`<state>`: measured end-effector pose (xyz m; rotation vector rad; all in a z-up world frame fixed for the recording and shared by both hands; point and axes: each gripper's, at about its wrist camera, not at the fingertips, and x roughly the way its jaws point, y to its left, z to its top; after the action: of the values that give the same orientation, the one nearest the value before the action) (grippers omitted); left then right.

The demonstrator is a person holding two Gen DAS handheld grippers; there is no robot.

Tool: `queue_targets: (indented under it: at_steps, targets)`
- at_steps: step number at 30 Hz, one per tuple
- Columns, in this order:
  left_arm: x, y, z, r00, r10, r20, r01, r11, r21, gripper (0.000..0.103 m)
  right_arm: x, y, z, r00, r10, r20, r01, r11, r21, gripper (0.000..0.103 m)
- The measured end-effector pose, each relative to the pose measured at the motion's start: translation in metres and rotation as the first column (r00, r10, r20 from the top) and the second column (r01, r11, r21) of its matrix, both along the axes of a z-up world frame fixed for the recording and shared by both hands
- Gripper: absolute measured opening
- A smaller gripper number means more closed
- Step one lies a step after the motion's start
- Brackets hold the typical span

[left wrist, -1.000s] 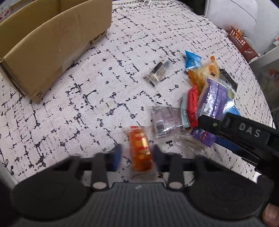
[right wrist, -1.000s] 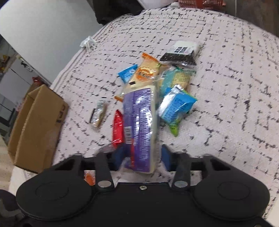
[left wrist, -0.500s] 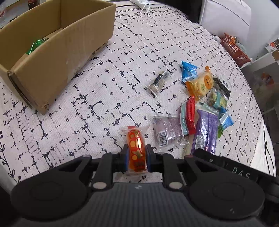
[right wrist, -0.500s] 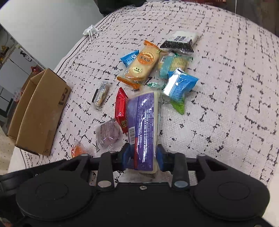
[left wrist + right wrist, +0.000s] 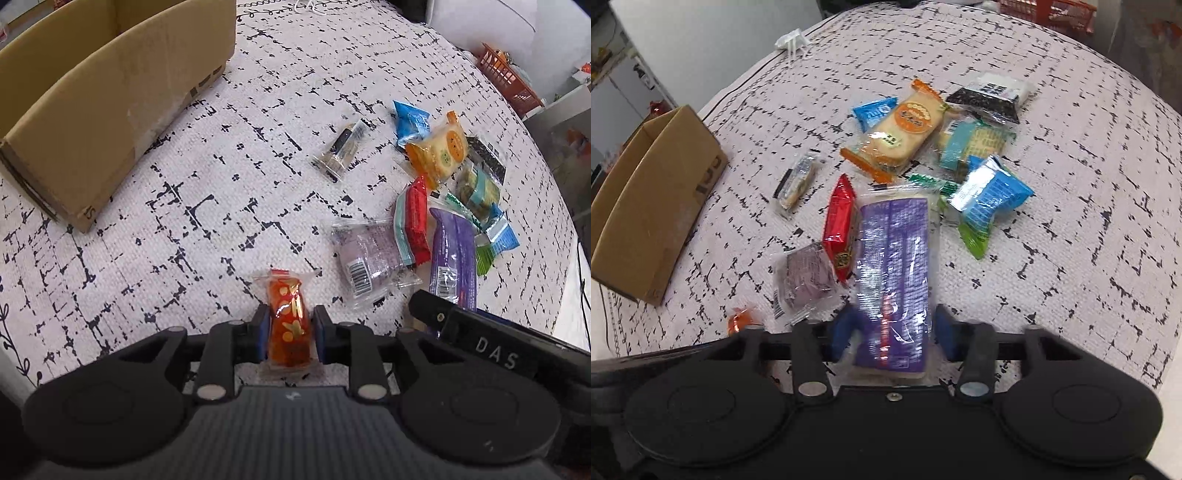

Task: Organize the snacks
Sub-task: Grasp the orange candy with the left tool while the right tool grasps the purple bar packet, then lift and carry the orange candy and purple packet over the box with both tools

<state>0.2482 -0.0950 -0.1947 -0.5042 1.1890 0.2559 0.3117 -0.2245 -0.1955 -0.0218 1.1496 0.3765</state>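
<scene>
Two snacks we're gripping now, left gripper (image 5: 289, 334) w/ orange packet (image 5: 288, 325), right gripper (image 5: 892, 334) w/ purple pack (image 5: 895, 280); approx. eight pkts awaiting cardboard box (image 5: 110, 92).

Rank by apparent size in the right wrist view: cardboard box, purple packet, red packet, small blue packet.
1. Cardboard box
2. Purple packet, though nearness to the camera inflates it
3. Red packet
4. Small blue packet

Since a second ago the left gripper (image 5: 289, 334) went from open around the orange candy packet (image 5: 288, 321) to clamped on it, and the right gripper (image 5: 892, 332) just closed in on the purple wafer pack (image 5: 894, 280), now pointing toward 12 o'clock.
</scene>
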Motion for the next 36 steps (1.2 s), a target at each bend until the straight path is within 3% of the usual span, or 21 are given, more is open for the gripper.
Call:
queue_targets:
  at_steps: [5, 13, 23, 29, 36]
  targets:
    - [-0.002, 0.001, 0.006, 1.0, -0.019, 0.019, 0.02, 1.0, -0.007, 0.018, -0.003, -0.004, 0.006, 1.0, -0.018, 0.007, 0.018, 1.0, 0.026, 0.032]
    - [-0.013, 0.01, 0.038, 0.993, -0.031, 0.11, 0.033, 0.999, -0.019, 0.018, -0.016, -0.012, 0.038, 0.995, -0.077, 0.071, 0.069, 0.991, 0.111, 0.032]
    - [-0.025, 0.037, 0.079, 0.977, -0.036, 0.209, 0.043, 0.999, -0.03, 0.018, -0.027, 0.003, 0.069, 0.984, -0.111, 0.136, 0.087, 0.981, 0.175, 0.031]
    - [-0.025, 0.05, 0.091, 0.971, -0.044, 0.233, 0.055, 0.998, -0.04, 0.018, -0.034, 0.008, 0.083, 0.97, -0.176, 0.167, 0.132, 0.96, 0.245, 0.031]
    - [-0.029, 0.069, 0.109, 0.962, -0.043, 0.27, 0.054, 0.998, -0.034, 0.018, -0.042, 0.025, 0.099, 0.958, -0.184, 0.222, 0.118, 0.953, 0.278, 0.031]
